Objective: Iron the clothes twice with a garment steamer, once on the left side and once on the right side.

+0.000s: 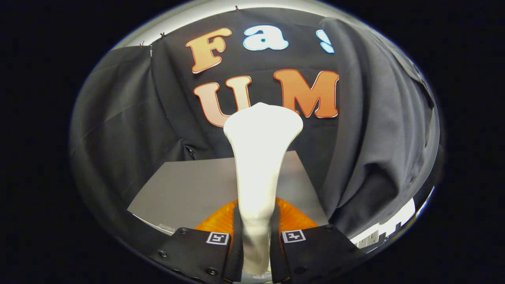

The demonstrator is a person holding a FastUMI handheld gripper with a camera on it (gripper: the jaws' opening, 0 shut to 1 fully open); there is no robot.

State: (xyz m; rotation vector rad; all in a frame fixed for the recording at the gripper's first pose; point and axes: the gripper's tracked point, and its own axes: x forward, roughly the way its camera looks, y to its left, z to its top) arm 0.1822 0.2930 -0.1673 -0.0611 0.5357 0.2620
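A grey table stands against the booth's black cloth wall, its flat top plain and matte. An orange, rounded thing sits at the table's near edge, close in front of the gripper, whose fingers are clamped on the white steamer handle. A dark garment hangs just past the table's right side
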